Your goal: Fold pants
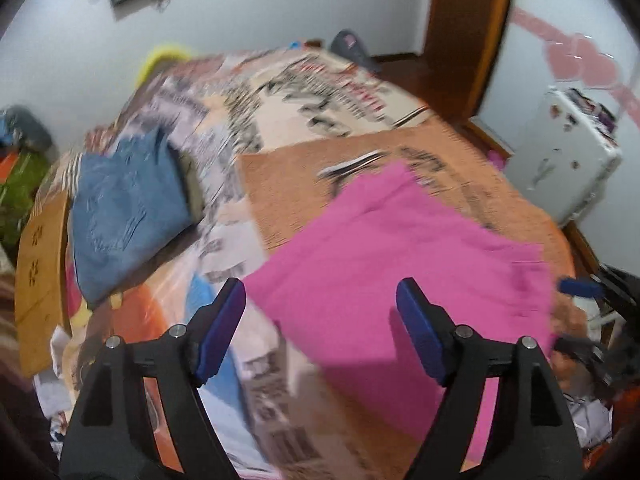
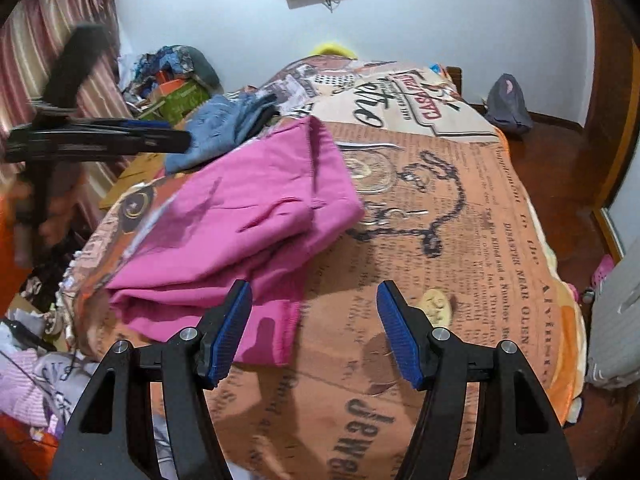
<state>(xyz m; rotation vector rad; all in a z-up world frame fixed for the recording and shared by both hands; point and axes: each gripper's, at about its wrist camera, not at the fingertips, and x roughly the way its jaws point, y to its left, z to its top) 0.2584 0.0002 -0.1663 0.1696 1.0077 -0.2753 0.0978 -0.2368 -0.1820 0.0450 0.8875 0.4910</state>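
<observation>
Pink pants (image 2: 240,216) lie folded over on the printed bedspread (image 2: 460,240), near a blue stack (image 1: 124,208). Both the left gripper (image 1: 320,332) and right gripper (image 2: 314,332) hover with jaws apart, empty. Another fold seems due; it calls for pinching an edge.

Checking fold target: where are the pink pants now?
On the printed bedspread, lying folded: left of centre in the right wrist view, just below the blue jeans. Pink pants touch neither hand-held gripper.

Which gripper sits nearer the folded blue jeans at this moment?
Left. The left gripper hangs open over the pink pants, with the blue jeans just beyond. The right gripper is open at the pants' near edge, farther off.
</observation>
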